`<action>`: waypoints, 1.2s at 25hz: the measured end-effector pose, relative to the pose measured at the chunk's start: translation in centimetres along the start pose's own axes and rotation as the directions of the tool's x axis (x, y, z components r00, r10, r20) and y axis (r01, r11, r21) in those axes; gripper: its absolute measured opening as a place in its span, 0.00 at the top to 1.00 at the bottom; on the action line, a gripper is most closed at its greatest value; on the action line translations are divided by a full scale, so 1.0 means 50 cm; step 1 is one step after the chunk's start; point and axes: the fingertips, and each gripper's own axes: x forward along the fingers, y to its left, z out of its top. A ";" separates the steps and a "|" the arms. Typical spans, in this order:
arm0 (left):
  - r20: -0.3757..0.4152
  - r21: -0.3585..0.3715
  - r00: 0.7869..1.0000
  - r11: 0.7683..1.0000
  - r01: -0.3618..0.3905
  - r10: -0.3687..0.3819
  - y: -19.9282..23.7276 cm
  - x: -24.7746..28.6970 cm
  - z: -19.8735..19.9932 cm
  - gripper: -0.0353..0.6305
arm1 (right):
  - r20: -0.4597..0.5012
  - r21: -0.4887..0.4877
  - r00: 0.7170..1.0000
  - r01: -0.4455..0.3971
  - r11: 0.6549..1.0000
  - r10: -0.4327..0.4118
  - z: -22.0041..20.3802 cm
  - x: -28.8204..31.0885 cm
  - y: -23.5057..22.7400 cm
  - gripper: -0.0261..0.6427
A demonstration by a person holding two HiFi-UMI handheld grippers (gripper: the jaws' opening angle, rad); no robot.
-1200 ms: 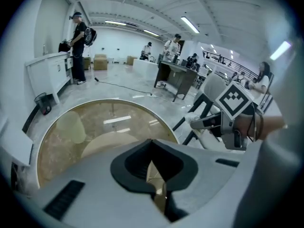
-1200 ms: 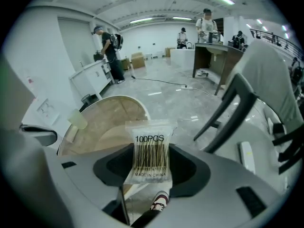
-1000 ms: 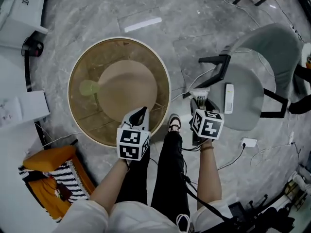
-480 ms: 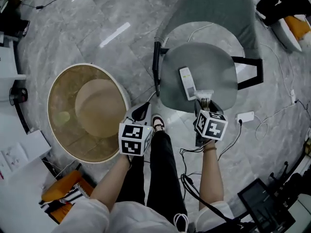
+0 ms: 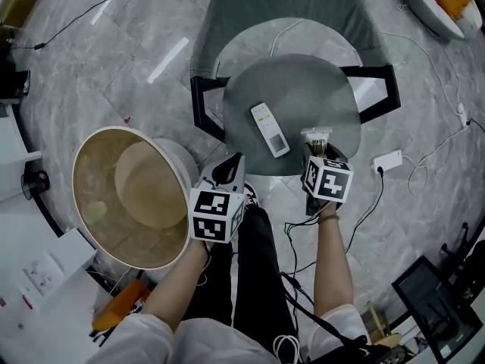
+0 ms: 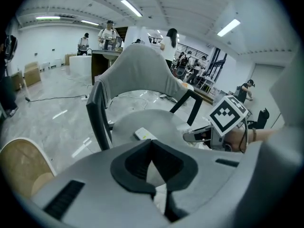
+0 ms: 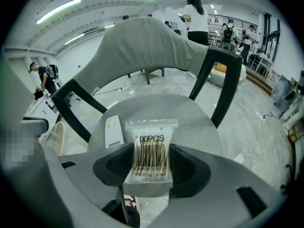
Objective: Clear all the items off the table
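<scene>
Right jaws: clamped on the lower part of the packet [image 7: 151, 151], one jaw on each side.
Packet: clear bag of cotton swabs, upright, barcode facing the camera, with its sealed top edge past the jaw tips.
Right gripper [image 5: 317, 152]: pointed steeply down over the front part of the seat [image 5: 303, 97], with its marker cube toward the person.
Packet location: above the seat, just right of the remote [image 5: 270, 130] and well apart from the table [image 5: 102, 161]. No view shows whether it touches the seat.
Left jaws: together, with nothing between them.
Left gripper [image 5: 231, 165]: angled down at the front-left edge of the seat, apart from the right gripper.
Remote: white, lying flat on the seat and untouched. In the head view it lies between the two grippers and further from the person.
Chair [image 5: 288, 6]: grey shell and seat on a black frame, standing on a grey marbled floor [image 5: 114, 67].
Table location: round, tan top with a pale rim, on the floor to the left of the chair and of the left gripper.
Adapter [image 5: 386, 160]: white, on the floor to the right of the chair, with a cable running from it.
</scene>
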 end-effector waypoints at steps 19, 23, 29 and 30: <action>-0.004 -0.133 0.996 0.987 -0.093 0.093 0.127 -0.014 -0.067 0.94 | 0.000 -0.050 1.000 0.029 0.998 -0.029 0.009 0.045 0.057 0.55; 0.009 -0.177 0.991 0.976 -0.129 0.132 0.166 -0.061 -0.093 0.94 | -0.008 -0.115 1.000 0.019 0.993 -0.020 -0.007 0.038 0.111 0.55; 0.018 -0.260 0.975 0.942 -0.211 0.223 0.271 -0.193 -0.169 0.94 | -0.018 -0.202 0.998 -0.071 0.977 0.068 -0.046 0.011 0.300 0.56; 0.019 -0.281 0.970 0.933 -0.226 0.240 0.290 -0.220 -0.186 0.94 | -0.020 -0.225 0.996 -0.084 0.971 0.082 -0.055 0.006 0.340 0.57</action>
